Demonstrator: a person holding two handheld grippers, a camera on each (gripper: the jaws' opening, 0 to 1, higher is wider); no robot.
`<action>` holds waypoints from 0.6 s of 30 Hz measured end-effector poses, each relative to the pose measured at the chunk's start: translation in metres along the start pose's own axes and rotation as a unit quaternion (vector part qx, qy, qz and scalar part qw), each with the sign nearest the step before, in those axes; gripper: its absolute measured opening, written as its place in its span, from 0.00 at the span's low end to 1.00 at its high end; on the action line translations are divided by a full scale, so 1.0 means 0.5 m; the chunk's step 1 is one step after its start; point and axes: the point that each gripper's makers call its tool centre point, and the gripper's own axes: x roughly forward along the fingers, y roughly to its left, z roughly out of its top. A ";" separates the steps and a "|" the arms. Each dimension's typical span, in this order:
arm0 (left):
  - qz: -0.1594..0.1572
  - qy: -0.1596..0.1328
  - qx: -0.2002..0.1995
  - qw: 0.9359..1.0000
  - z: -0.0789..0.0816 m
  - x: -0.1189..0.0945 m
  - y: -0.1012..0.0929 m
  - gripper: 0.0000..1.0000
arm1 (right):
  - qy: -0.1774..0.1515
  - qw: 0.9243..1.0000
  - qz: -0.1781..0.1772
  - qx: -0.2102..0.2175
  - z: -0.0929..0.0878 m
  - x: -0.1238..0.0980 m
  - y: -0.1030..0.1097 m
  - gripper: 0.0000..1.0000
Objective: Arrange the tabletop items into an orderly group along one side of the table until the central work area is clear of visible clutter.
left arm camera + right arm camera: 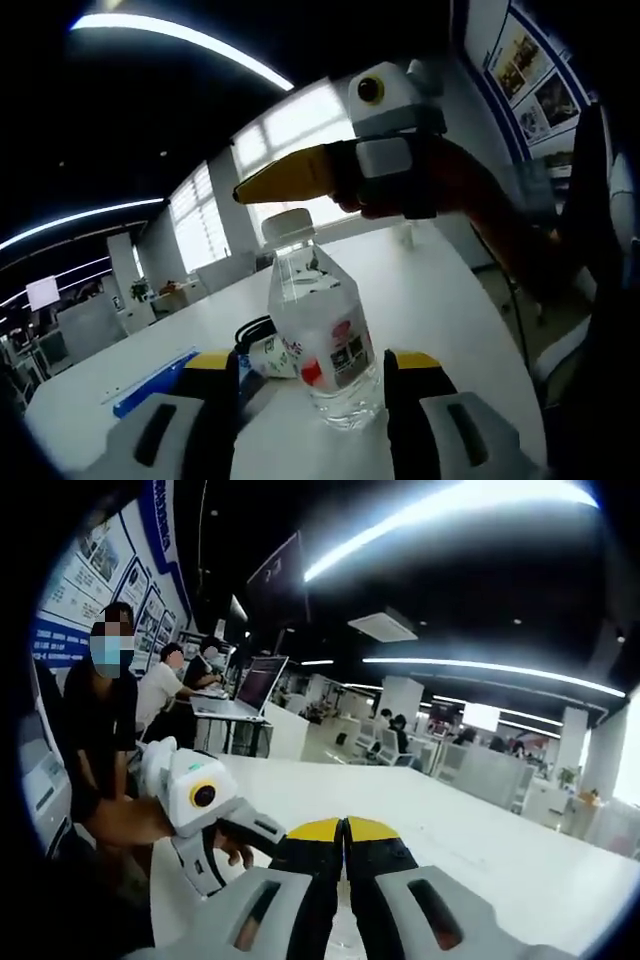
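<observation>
Left gripper (312, 368): jaws set wide, standing either side of an upright clear water bottle (318, 335) with a white cap and red-and-black label; contact with the bottle cannot be confirmed. The bottle stands on the white table (430, 285). Behind it lie a black cable (254, 330) and a blue flat item (152, 384) nearer the table's edge. Right gripper (344, 829): yellow-tipped jaws pressed together, empty, raised over the table; in the left gripper view it hangs above the bottle's cap.
</observation>
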 end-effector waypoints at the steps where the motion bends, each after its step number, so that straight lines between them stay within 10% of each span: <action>1: 0.001 0.000 0.001 1.000 0.001 -0.001 0.000 0.57 | -0.001 1.000 -0.001 -0.001 0.001 -0.001 0.000 0.00; 18: 0.003 0.004 0.006 1.000 -0.001 -0.002 -0.005 0.57 | -0.005 1.000 -0.001 0.000 0.007 -0.008 -0.004 0.00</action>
